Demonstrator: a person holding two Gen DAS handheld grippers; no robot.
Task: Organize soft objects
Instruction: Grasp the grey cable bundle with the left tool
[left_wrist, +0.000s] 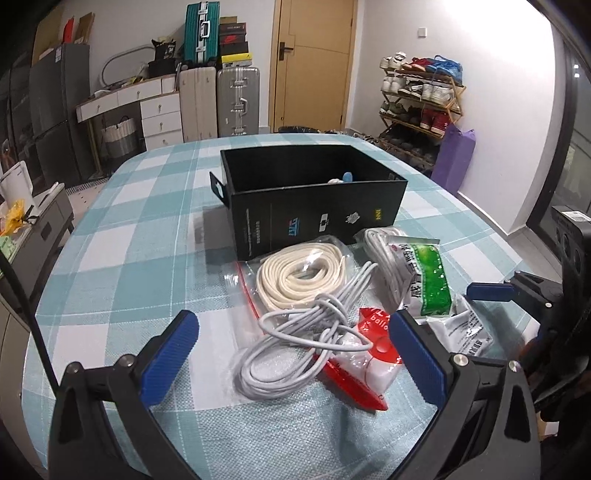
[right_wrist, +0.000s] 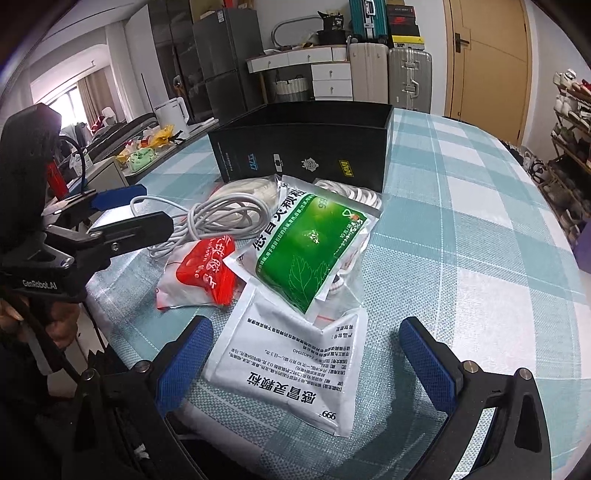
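Right wrist view: the right gripper (right_wrist: 306, 362), jaws spread wide, straddles a white sachet (right_wrist: 291, 373) printed "999". At 12 o'clock lies a green sachet (right_wrist: 310, 247), beyond it the black box (right_wrist: 306, 147). "GenRobot.AI" marks the left gripper (left_wrist: 291, 354), open over a white cable (left_wrist: 306, 339) and a red packet (left_wrist: 373, 332) reading "ballo".
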